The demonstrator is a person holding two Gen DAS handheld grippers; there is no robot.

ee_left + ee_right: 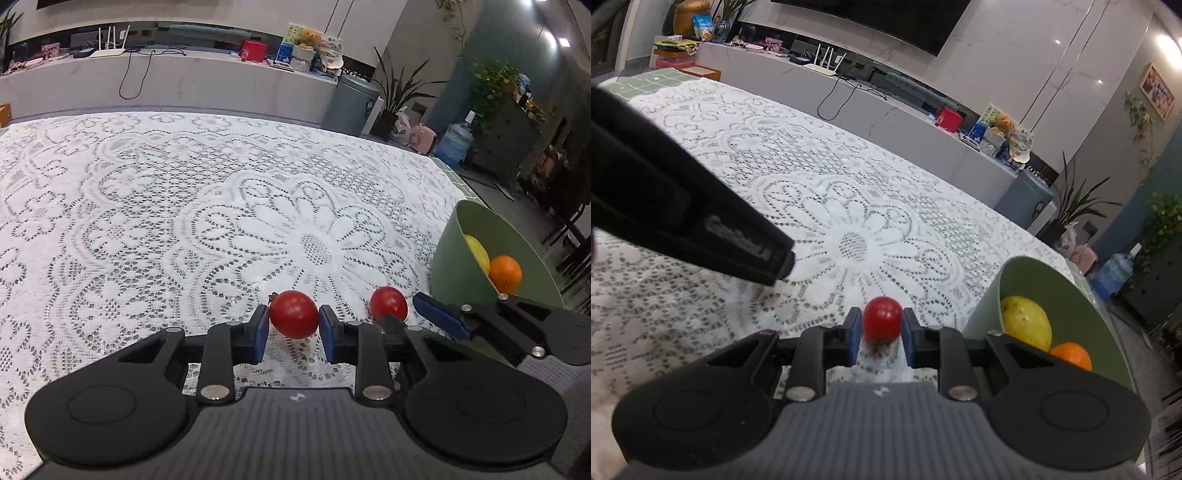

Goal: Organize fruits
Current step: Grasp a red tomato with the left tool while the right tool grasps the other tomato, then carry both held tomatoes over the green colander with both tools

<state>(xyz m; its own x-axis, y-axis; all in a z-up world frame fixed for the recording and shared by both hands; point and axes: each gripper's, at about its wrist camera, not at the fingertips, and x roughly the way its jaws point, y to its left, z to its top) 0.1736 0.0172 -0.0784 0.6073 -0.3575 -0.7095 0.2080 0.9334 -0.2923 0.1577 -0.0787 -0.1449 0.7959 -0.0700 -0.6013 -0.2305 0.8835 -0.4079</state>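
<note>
My left gripper [294, 320] is shut on a red cherry tomato [294, 314] just above the lace tablecloth. My right gripper [881, 330] is shut on a second red cherry tomato [882, 318]; this tomato [388, 303] and the right gripper's blue pad [441, 315] also show in the left wrist view, just right of the left gripper. A green bowl [448, 258] stands to the right and holds a yellow fruit [478, 251] and an orange [505, 274]. In the right wrist view the bowl [982, 317] holds the yellow fruit [1027, 322] and the orange [1073, 354].
The white lace tablecloth [184, 221] covers the table. The left gripper's black body [676, 206] crosses the left of the right wrist view. A low white cabinet [184, 77] with a router and boxes runs behind the table. The table's right edge lies just past the bowl.
</note>
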